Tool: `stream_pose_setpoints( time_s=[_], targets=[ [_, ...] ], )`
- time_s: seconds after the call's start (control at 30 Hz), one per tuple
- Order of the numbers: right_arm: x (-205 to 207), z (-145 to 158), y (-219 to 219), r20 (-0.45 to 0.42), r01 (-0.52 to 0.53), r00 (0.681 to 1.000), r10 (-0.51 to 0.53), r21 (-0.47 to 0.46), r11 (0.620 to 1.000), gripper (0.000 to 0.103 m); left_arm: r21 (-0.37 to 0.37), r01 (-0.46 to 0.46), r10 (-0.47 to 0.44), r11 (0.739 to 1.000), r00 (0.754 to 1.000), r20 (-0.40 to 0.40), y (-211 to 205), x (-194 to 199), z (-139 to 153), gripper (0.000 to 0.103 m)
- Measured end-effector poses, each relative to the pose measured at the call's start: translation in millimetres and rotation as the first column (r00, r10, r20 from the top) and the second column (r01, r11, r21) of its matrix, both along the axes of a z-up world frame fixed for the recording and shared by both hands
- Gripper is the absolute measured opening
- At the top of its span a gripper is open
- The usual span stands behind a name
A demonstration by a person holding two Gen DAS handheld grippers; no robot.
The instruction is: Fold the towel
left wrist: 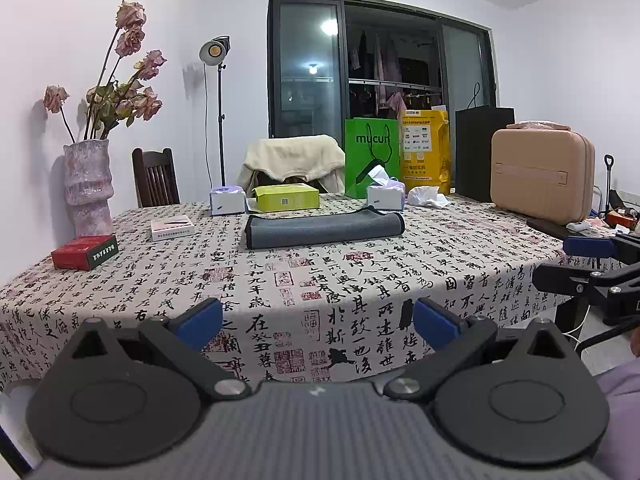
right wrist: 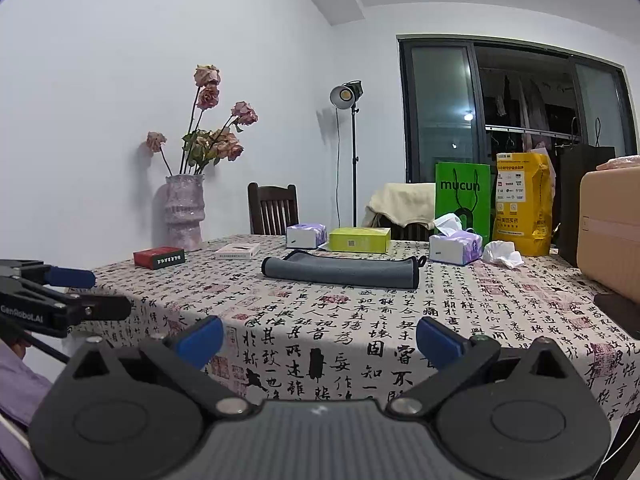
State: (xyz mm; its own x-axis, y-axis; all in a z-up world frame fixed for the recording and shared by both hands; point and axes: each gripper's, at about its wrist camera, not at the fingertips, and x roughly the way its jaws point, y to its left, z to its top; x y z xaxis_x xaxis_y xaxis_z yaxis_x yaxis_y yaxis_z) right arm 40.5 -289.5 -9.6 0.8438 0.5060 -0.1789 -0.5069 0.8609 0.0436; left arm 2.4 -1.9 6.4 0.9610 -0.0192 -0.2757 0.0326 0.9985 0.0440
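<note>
Both tongs are held up at the near edge of the table, pointing across it. On the left gripper, the two blue fingertips stand far apart, and nothing is between them. The right gripper looks the same, with its blue fingertips spread wide and nothing in them. Each one shows up from the side in the other's view: the right gripper at the far right edge of the left view, and the left gripper at the far left edge of the right view. Neither one touches the cloth or the towel.

The gray towel lies folded in a long flat strip near the middle of the table, well apart from both tongs. A tablecloth with black writing and red stamps covers the table.

Just behind the towel sits a yellow-green box, with a tissue box on its left and another tissue box on its right. A crumpled tissue lies beside that one. On the left side of the table are a red box, a small white box and a tall pink vase of dried roses. On the right sits a tan case.

At the far side stand a green bag, a yellow bag, a chair draped with a cream cloth, a dark wooden chair, a lamp on a stand and a big dark window.
</note>
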Motion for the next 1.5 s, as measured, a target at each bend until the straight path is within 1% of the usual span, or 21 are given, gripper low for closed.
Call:
stream_pose_setpoints(
  time_s=[1.3, 1.5],
  targets=[
    [2.3, -1.6, 2.0, -0.011, 0.005, 1.0, -0.005, -0.006, 1.0, 0.103, 0.006, -0.001, 0.001, 1.0, 1.0, 0.0, -1.3, -0.4, 0.0, 0.103],
    [1.2, -0.4, 1.9, -0.004, 0.004, 1.0, -0.004, -0.006, 1.0, 0.103, 0.007, 0.01, -0.01, 1.0, 1.0, -0.002, -0.6, -0.4, 1.9, 0.103]
  ],
)
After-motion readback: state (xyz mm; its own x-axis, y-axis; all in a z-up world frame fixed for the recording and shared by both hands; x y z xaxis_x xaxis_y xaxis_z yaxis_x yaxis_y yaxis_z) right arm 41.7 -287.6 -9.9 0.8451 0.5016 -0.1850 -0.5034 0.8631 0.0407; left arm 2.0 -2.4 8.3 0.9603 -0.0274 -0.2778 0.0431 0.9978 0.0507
